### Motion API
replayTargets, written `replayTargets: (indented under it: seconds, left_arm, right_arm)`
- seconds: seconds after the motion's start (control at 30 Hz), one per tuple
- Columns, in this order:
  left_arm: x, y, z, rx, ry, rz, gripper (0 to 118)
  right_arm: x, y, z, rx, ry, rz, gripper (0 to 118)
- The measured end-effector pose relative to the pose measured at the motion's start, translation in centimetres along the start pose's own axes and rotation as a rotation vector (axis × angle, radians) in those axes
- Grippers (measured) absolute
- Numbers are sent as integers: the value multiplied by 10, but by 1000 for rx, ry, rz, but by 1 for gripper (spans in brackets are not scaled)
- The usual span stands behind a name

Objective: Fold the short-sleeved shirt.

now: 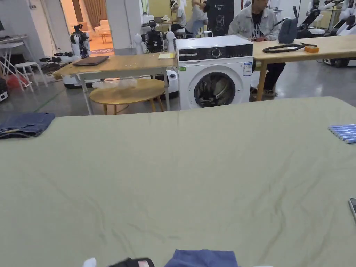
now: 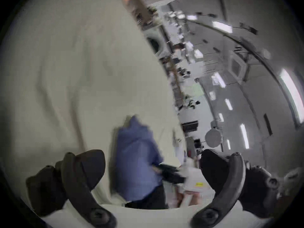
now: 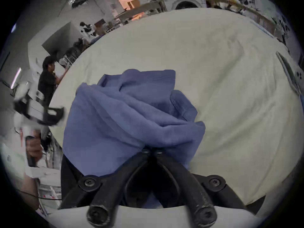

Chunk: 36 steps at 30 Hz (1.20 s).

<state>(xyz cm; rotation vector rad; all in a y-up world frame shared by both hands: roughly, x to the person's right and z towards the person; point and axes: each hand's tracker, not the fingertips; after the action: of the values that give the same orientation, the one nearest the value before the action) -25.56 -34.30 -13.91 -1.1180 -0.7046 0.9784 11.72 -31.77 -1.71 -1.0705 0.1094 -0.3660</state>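
Blue cotton is bunching at the tips of my right gripper (image 3: 152, 151), whose jaws are closing fully together on a gathered fold of the short-sleeved shirt (image 3: 131, 116); both tips are pressing into the cloth with no gap showing between them. I am holding the garment this way, I judge, to carry the crumpled heap onto the work surface so it can be spread flat before any fold is made. The shirt is lying rumpled at the near edge of the green-covered table (image 1: 180, 167), with part of it draping over that edge toward me. My left gripper (image 2: 152, 170) is standing wide open, jaws well apart and gripping nothing; the picture is blurring, so I am reading it as swinging in beside the shirt (image 2: 138, 162) to take a second hold. Further out, a folded pair of jeans (image 1: 26, 124) is sitting at the far left corner of the table and a striped blue item (image 1: 344, 133) at the far right edge, both well apart from the shirt. Beyond the table a washing machine (image 1: 215, 71) is standing among wooden benches. Folding itself is not yet starting.
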Motion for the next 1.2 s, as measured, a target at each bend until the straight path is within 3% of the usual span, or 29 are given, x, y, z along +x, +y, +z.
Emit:
replayTargets:
  seconds: [0.07,0.1,0.17,0.2,0.23,0.27,0.3,0.4,0.5,0.67,0.9,1.07,1.1,1.13,1.2]
  left_arm:
    - [-18,-12,-37,-158,66,12,115]
    - [-10,-21,-45,-137,-40,-106,115]
    - [13,-23,-50,-141,12,-179,114]
    - [17,-21,-56,-148,6,-142,99]
    - [18,-21,-56,-152,7,-121,68]
    - [15,-20,-60,-139,103,-113,24]
    - [9,-18,-63,-131,120,-92,19]
    - [1,-14,-48,-134,-19,45,19]
    - [11,-11,-27,-104,-19,-24,19]
    - [9,36,47,46,-73,-1,19]
    - [-24,119,213,383,133,39,19]
    - [-37,146,280,519,411,68,19]
    - [-35,146,285,540,479,76,27]
    - [-29,142,290,596,574,69,47]
    - [-12,128,294,754,650,-34,106]
  right_arm:
    - [0,-4,-2,11,2,0,0]
    - [0,-4,-2,13,4,-5,0]
    - [3,-6,-1,32,18,-28,0]
    - [4,-7,1,37,28,-44,0]
    - [6,-7,1,37,32,-54,0]
    - [6,-7,2,40,33,-55,0]
    - [6,-8,3,48,39,-55,0]
    - [2,-9,16,89,63,-52,0]
    - [-2,2,34,175,118,-84,0]
    - [-21,30,72,353,104,-20,0]
    - [-45,52,84,422,113,-5,0]
    - [-59,60,68,393,113,13,0]
    - [-61,61,66,389,111,15,0]
    - [-61,61,63,385,108,15,0]
    - [-62,61,62,381,107,18,0]
